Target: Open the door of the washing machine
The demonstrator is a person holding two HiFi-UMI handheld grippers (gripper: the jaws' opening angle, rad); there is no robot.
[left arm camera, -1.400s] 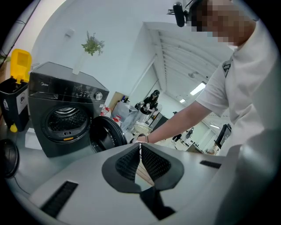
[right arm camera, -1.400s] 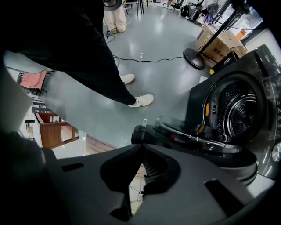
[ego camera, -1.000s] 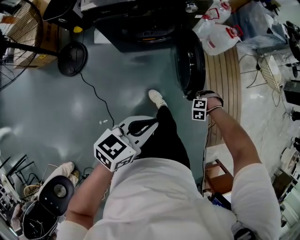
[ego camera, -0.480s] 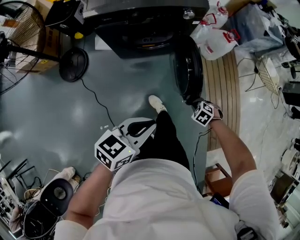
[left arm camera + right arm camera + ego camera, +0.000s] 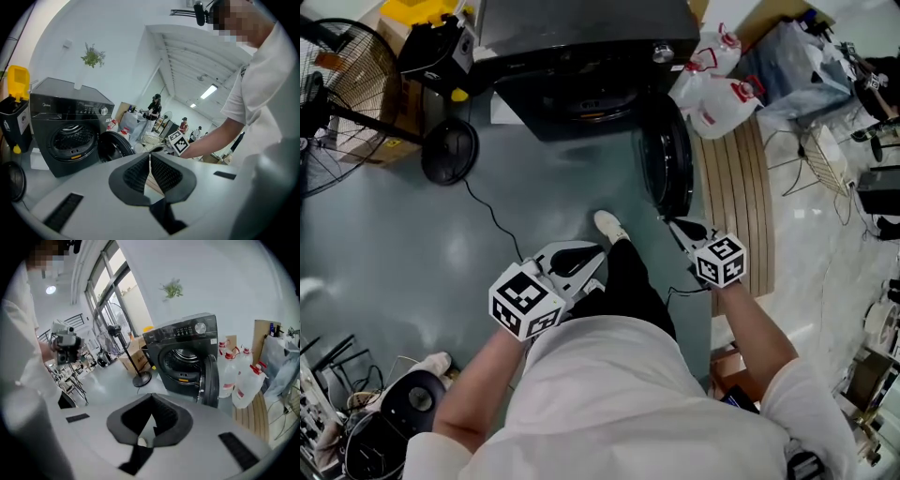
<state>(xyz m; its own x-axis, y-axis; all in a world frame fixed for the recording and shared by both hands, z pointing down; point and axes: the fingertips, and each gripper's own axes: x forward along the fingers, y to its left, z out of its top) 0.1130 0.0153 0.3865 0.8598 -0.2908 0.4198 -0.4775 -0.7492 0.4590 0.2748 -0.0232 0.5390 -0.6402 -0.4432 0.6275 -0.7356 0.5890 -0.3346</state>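
The black front-loading washing machine stands at the top of the head view. Its round door hangs swung open to the right, and the drum opening is uncovered. My right gripper is shut and empty, just below the door's lower edge and apart from it. In the right gripper view its jaws meet in front of the open door. My left gripper is shut with nothing in it, held over the person's leg. In the left gripper view its jaws point past the door.
A standing fan with a round base is at the left, and a cable runs across the grey floor. Water jugs and a wooden platform lie right of the door. The person's shoe is near the door.
My right gripper has drawn back from the door's edge toward the person, risen and rolled, so its marker cube now faces up. The left gripper has stayed put.
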